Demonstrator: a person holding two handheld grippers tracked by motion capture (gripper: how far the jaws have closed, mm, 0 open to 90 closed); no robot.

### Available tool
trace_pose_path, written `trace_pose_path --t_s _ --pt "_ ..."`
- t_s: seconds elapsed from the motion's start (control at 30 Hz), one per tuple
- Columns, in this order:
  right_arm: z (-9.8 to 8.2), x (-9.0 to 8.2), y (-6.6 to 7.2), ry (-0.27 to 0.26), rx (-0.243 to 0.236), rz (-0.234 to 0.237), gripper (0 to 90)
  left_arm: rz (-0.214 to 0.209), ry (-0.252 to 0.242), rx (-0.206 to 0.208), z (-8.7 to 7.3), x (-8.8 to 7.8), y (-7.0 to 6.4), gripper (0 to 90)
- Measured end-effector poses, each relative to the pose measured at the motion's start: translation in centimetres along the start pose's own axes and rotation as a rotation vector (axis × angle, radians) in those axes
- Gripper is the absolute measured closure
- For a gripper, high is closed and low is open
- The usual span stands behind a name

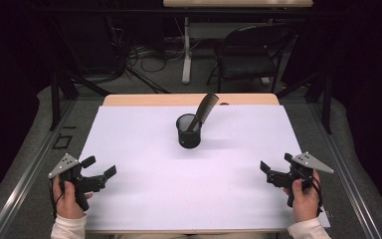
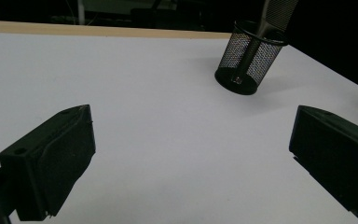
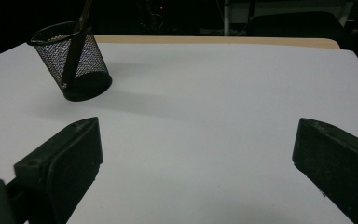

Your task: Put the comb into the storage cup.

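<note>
With the left gripper [image 1: 99, 168] and right gripper [image 1: 274, 167] both spread wide and empty near the table's front corners, the dark plastic comb [image 1: 204, 110] leans in the black wire-mesh cup [image 1: 188, 131] at far centre, where a careless sideways pull would likely tip the light cup.

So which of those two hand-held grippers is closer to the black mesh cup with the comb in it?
Left, though only slightly, by the high view. The left hand-held gripper sits near and left of the mesh cup; the right hand-held gripper sits near and right of it. Both are open, well apart from it.
</note>
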State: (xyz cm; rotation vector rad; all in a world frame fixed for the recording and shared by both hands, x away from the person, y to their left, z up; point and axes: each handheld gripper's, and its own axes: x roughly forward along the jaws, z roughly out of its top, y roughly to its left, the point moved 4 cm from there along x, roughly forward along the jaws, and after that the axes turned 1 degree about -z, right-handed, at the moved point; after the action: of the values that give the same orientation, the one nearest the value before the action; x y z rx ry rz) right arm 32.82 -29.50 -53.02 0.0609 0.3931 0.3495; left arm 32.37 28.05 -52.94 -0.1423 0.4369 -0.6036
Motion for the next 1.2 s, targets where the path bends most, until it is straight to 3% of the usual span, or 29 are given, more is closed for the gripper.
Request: trace_pose_path --t_s 0.63,1.2 --pt "-1.3 0.2 -0.7 -0.01 0.011 -0.003 2.0 -0.015 -0.009 0.048 -0.9 0.3 0.2 0.7" --pt "-2.2 0.6 -0.6 0.007 0.011 0.006 2.8 -0.018 0.004 0.046 -1.6 0.5 0.3 0.7"
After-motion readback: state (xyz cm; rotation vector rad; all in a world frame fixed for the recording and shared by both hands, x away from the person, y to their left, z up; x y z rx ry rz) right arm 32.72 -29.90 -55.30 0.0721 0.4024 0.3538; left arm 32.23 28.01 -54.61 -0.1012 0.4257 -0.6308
